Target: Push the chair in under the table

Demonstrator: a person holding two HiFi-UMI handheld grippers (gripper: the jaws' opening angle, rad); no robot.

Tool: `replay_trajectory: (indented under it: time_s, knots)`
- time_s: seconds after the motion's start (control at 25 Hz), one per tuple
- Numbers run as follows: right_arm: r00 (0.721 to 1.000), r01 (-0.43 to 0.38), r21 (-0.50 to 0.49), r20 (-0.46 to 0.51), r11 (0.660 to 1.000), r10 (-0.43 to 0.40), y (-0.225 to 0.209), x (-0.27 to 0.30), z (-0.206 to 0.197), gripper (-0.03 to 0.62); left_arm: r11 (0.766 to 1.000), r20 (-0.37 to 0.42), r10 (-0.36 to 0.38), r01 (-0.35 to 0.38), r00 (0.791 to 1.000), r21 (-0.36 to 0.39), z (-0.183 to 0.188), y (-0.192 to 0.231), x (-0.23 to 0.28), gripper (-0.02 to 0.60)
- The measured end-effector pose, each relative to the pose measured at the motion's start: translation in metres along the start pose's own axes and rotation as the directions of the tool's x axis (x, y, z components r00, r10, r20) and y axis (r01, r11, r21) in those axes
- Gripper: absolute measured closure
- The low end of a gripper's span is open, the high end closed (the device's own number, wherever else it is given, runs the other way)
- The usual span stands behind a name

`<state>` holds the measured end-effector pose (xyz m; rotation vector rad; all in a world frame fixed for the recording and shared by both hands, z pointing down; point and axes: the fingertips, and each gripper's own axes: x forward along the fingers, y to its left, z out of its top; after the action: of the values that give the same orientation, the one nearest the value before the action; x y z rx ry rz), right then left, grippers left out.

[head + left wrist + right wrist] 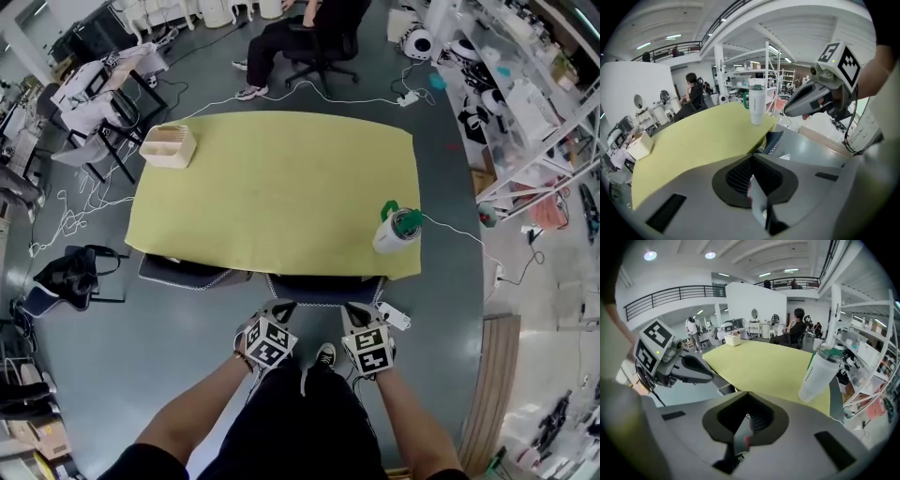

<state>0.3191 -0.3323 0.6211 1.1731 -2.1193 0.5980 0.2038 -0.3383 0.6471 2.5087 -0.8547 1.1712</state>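
Forearms and dark trousers fill the near edge of the head view, with one shoe set forward between the two tools.

Beyond them the table, under a yellow cloth, takes up the middle of the scene. The chair, dark with pale stitching, sits at the table's near edge. Most of its seat is already beneath the top and only its back rim shows. A second chair is tucked in to the left of it.

The left gripper and right gripper reach the rim toward its left and right ends. Each has its jaws pressed together with nothing between them, so they serve as blunt pushers. Whether the tips are touching the rim or just short of it I cannot tell.

The job looks nearly done. A short, level shove from both tools at equal pace should keep the chair square and stop it swinging into the neighbouring chair.

A white tumbler with a green lid stands on the table's near right corner, so the push should be gentle, since a knock to the table could tip it. A white power strip lies on the floor just right of the right gripper, which is worth watching when stepping forward.
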Motion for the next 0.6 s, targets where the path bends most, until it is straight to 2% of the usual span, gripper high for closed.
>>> replay_trajectory:
  time_s: [0.28, 0.6]
  knots:
    - [0.992, 0.033, 0.113, 0.115, 0.993, -0.046, -0.007, -0.048, 0.046, 0.579, 0.995, 0.166, 0.074, -0.062, 0.983, -0.074, 0.053, 0.014, -0.059, 0.572]
    - [0.964, 0.054, 0.139, 0.251, 0.989, -0.088, -0.013, -0.095, 0.115, 0.579, 0.987, 0.361, 0.132, -0.090, 0.923, -0.131, 0.123, 0.032, -0.123, 0.572]
